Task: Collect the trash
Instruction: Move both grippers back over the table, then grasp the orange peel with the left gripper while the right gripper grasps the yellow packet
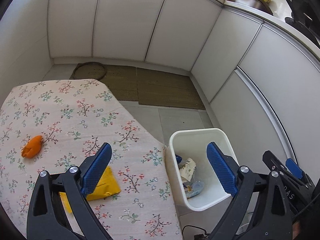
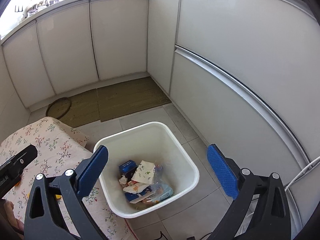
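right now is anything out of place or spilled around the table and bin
Two bits of trash lie on the floral tablecloth: an orange peel near its left side and a yellow wrapper under the left gripper. Nothing has spilled; the white bin stands upright on the floor, holding rubbish.

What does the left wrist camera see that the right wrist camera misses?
Only the left view shows the orange peel and the full yellow packet on the floral tablecloth. Only the right view shows the whole pile of trash in the white bin, and a white cable. Both share the bin, tablecloth, floor mats and open tongs.
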`<state>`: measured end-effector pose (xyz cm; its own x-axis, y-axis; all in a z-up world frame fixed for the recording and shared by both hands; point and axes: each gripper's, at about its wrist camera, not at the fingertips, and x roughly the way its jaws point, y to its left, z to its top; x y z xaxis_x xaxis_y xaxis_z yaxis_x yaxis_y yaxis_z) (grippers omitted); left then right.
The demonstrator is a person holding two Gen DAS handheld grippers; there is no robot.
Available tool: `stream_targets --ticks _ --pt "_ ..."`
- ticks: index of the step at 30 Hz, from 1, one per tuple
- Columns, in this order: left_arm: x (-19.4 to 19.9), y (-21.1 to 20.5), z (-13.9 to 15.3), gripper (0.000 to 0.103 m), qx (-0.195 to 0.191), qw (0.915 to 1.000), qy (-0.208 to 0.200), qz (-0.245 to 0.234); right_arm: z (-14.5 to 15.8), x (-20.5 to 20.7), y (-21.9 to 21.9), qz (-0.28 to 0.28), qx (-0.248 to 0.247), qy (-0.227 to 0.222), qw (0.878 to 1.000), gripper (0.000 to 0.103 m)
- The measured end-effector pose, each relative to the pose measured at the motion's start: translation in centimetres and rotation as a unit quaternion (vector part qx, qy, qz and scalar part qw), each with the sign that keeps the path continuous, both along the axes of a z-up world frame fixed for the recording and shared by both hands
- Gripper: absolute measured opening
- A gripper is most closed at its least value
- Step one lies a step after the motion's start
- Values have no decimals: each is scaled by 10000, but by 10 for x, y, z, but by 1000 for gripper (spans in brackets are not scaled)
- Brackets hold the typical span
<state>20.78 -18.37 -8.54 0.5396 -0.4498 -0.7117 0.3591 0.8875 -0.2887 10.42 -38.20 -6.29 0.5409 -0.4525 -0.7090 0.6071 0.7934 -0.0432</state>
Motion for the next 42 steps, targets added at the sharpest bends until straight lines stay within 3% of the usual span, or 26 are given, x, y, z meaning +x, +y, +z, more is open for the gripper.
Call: stream_targets --ticks 10,23,26,29,34,38,40,42 --pt "28 70 -14 92 135 9981 146 582 -8 45 72 751 79 203 9969 96" --pt "84 169 -60 92 858 9859 497 1348 -33 84 164 1743 -25 610 9828 96" --pt "98 180 -74 92 1096 9848 588 1213 -39 88 182 1945 78 696 9784 96" --pt "113 180 -92 92 1418 9844 780 692 -49 91 190 2020 360 822 9753 96" --pt "126 178 -118 92 1998 9750 977 27 -66 95 202 2141 748 1048 9683 96" --pt "131 187 -131 90 2151 9700 1130 -79 -79 96 204 2127 1047 1195 9641 96" --pt "128 193 -131 86 2021 9729 1112 -156 -84 97 202 2076 1194 1241 9629 96" --pt "122 198 -130 69 1957 9751 1015 -259 -89 97 199 1958 1379 1276 9625 96"
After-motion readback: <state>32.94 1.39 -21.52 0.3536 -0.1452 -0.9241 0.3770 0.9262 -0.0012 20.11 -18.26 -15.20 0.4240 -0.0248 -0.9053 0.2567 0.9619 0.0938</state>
